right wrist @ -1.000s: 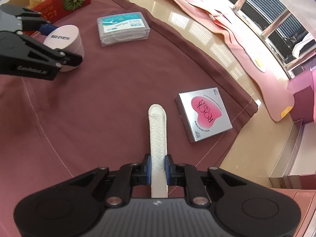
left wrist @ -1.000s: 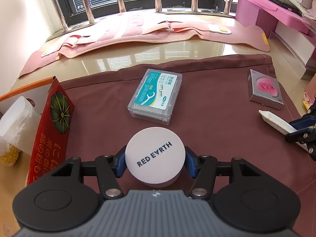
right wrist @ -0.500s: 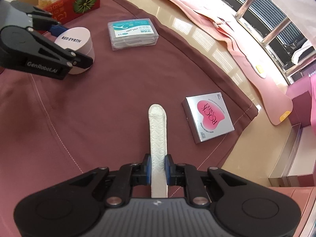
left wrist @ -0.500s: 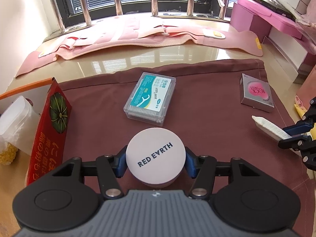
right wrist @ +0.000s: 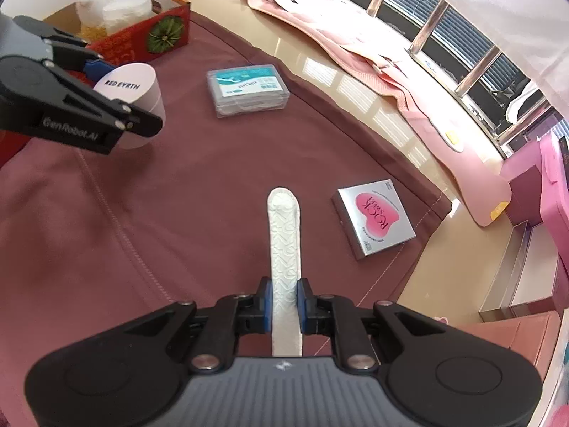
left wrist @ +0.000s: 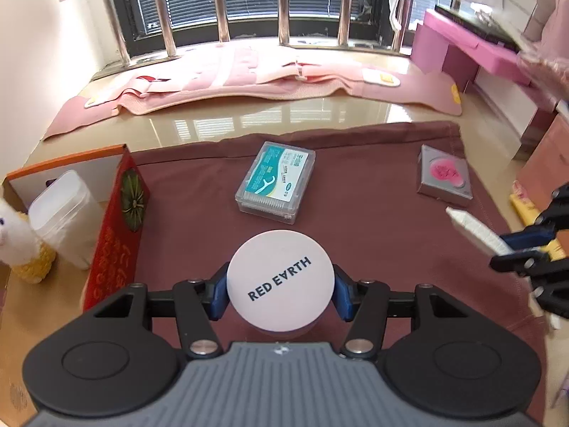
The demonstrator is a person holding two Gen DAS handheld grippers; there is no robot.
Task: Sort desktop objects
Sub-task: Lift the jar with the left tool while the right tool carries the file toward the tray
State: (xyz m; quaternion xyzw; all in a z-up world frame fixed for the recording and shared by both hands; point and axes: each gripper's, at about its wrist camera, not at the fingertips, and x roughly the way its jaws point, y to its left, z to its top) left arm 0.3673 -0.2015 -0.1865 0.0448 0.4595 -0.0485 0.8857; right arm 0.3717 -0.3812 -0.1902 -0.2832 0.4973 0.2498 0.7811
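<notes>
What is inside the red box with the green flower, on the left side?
The red box holds a white alpaca plush and a clear plastic container. Its bottom is hidden by the wall.

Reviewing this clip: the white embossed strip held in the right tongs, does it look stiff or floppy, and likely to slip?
The white embossed strip juts forward from the right tongs without drooping, so it is probably fairly stiff. It looks thin, likely light for its length. Its raised pattern should give the pads some bite, so slipping seems unlikely, though being gripped near one end it might pivot if bumped.
</notes>
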